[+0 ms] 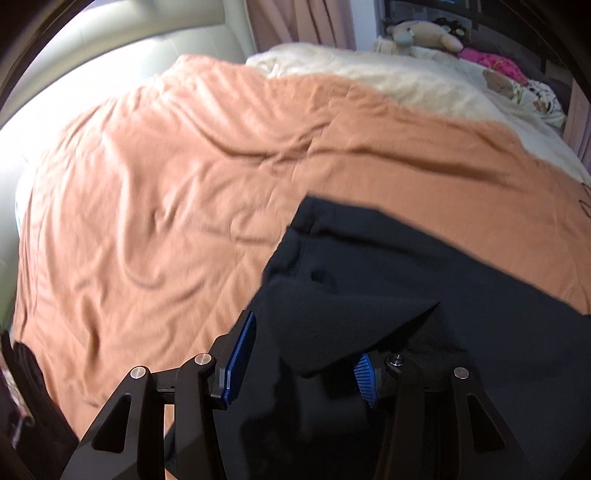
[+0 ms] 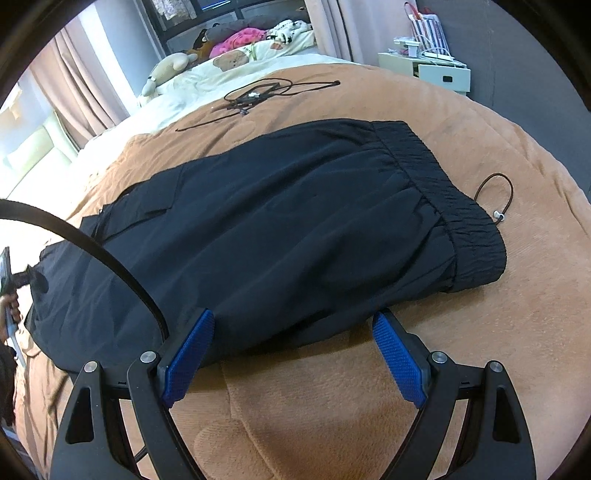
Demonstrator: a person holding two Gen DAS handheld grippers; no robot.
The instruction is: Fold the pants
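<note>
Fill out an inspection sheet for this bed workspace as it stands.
Surface: wrinkled orange blanket over the bed, cream bedding beyond it.
Job's things: black pants with elastic waistband lying flat; leg end lifted.
Clutter: beige plush toy, pink bundle by the far edge.
Grippers: left gripper has black fabric bunched between its blue fingers; right gripper open at the pants' near edge, nothing between its fingers.
Cables: tangled black cable beyond the pants; brown cord loop by the waistband; black cable arching across the right wrist view.
Surroundings: pink curtains, white nightstand.
</note>
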